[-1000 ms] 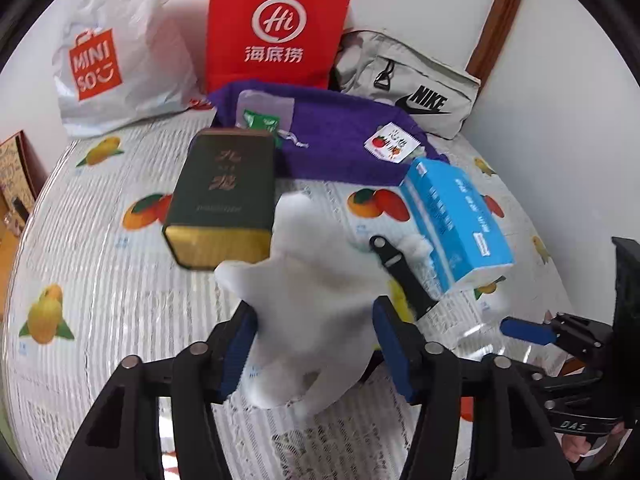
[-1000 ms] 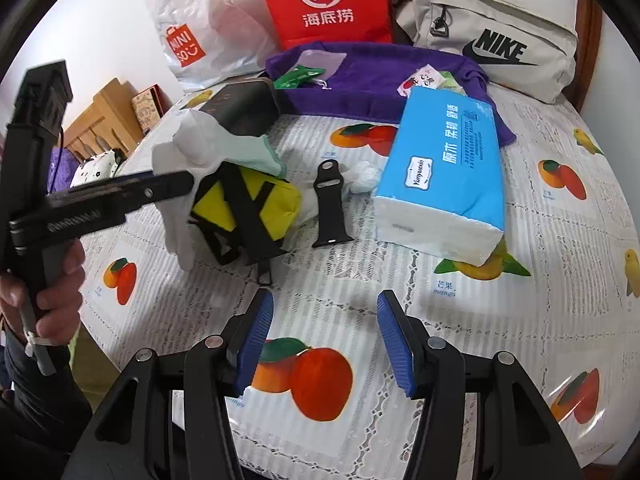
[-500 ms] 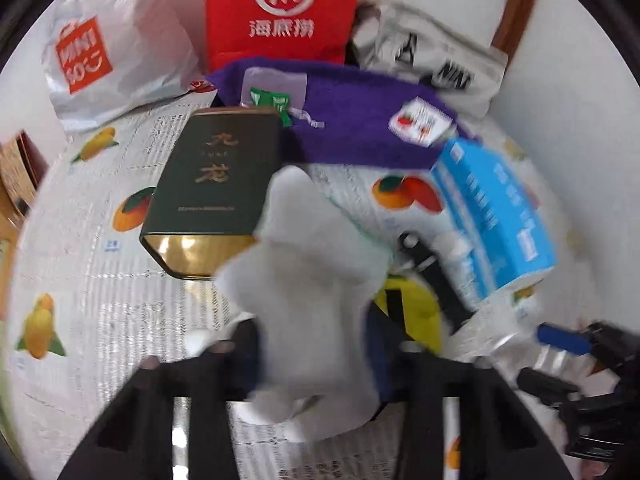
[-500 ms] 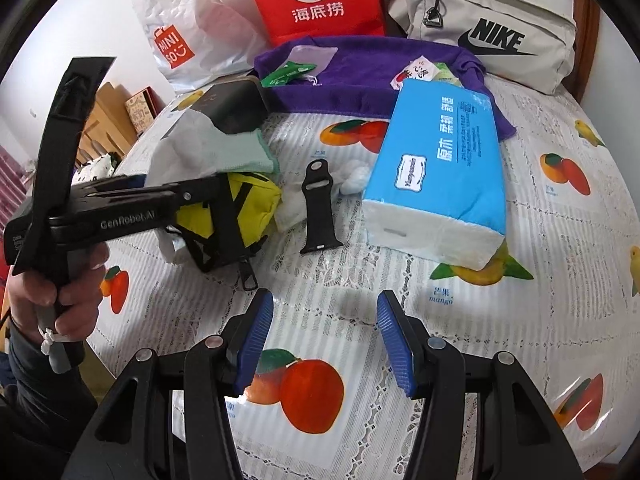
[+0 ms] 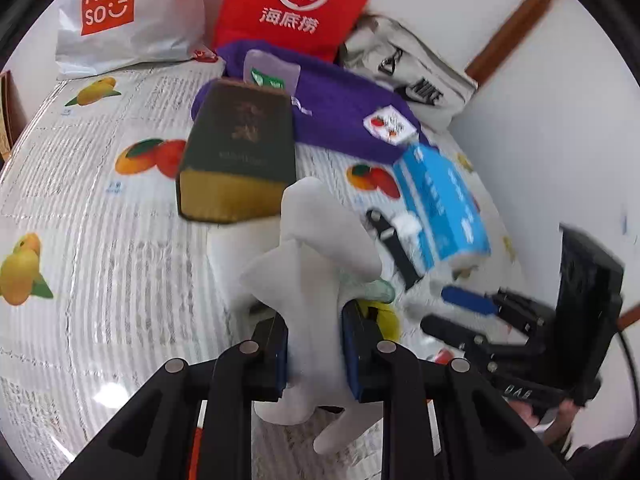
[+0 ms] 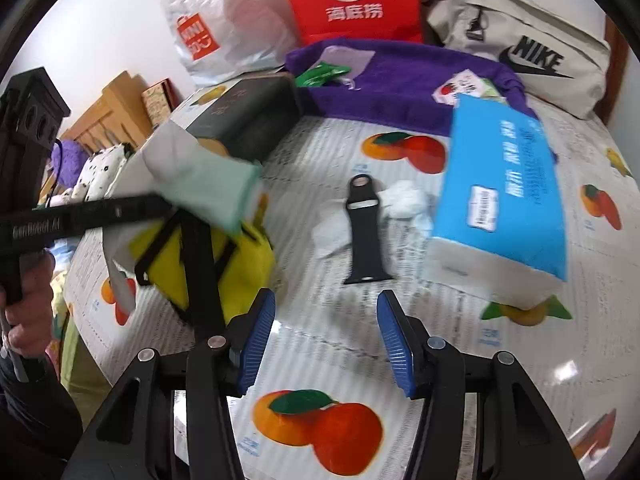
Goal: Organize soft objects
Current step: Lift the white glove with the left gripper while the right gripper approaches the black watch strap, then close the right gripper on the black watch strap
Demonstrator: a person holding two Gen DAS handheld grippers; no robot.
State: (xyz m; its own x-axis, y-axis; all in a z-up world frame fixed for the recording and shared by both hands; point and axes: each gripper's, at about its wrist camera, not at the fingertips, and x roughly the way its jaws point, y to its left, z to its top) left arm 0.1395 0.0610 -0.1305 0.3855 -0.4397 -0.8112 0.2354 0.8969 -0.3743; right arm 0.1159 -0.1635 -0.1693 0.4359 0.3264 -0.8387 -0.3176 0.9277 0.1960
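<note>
A: What is the left claw point(image 5: 314, 354) doing?

B: It has just been closing, and now it is squeezing the white glove point(image 5: 310, 276) between its blue pads. The glove hangs from it, a little above the surface point(image 5: 100, 208).

A: And the right claw point(image 6: 326, 334)?

B: It is let go, with nothing in it. It hovers over the fruit cloth, near the black strap point(image 6: 364, 232).

A: How do we do this step well?

B: I think we keep a firm squeeze, because the glove is floppy and could slip. Lift it slowly so the hanging fingers do not drag on the yellow pouch point(image 6: 236, 268) right under it.

A: Where should it go?

B: Maybe by the purple towel point(image 5: 340, 108), with the other soft things. The green box point(image 5: 240, 152) is in the way, so go around it.
</note>
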